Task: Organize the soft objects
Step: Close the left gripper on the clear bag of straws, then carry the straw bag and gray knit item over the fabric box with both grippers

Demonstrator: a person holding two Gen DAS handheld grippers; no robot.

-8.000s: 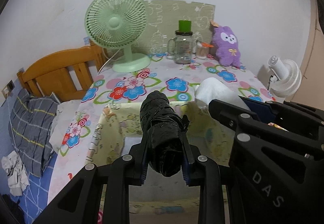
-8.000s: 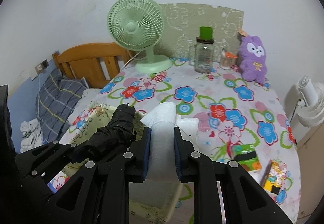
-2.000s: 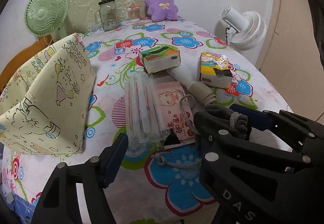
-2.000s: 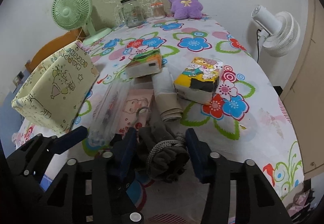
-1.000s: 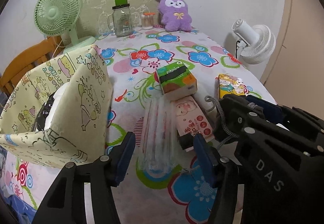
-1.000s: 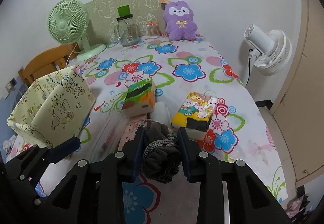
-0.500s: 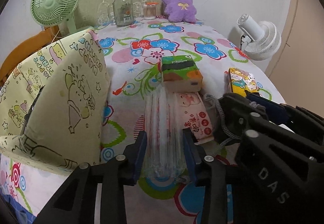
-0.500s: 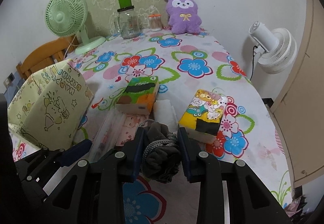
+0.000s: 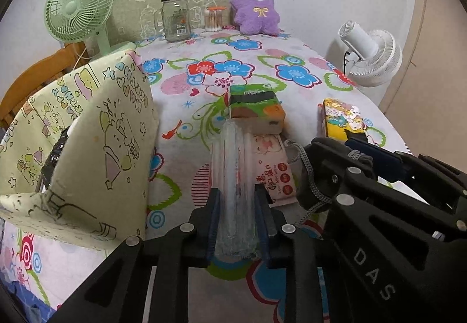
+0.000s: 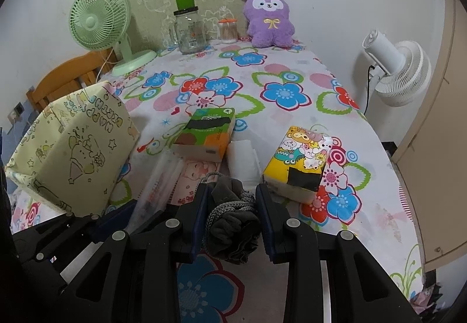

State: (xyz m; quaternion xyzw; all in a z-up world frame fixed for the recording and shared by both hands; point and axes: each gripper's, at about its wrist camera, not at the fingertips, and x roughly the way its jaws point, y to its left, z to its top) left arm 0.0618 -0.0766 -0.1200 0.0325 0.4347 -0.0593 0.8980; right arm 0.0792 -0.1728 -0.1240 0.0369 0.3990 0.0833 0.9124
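Observation:
My left gripper (image 9: pixel 237 197) is shut on the near end of a long clear plastic pack (image 9: pixel 233 153), which lies on the flowered tablecloth (image 9: pixel 186 83). Just to its right, my right gripper (image 10: pixel 233 194) is shut on a dark grey drawstring pouch (image 10: pixel 230 223), held above the cloth. A yellow fabric bin (image 9: pixel 96 133) stands at the left with a black umbrella (image 9: pixel 54 153) inside. A pink wipes pack (image 9: pixel 271 165), a green-orange tissue pack (image 10: pixel 207 133), a white roll (image 10: pixel 243 159) and a yellow cartoon tissue pack (image 10: pixel 303 159) lie ahead.
At the back stand a green fan (image 10: pixel 96 19), a glass jar (image 10: pixel 189 31), a swab jar (image 10: pixel 229 31) and a purple plush (image 10: pixel 270 22). A white fan (image 10: pixel 400 71) is past the table's right edge. A wooden chair back (image 9: pixel 35 80) is behind the bin.
My left gripper's jaws, wide apart around the clear pack a second ago, have closed onto it. The right gripper keeps its hold on the grey pouch and has barely moved.

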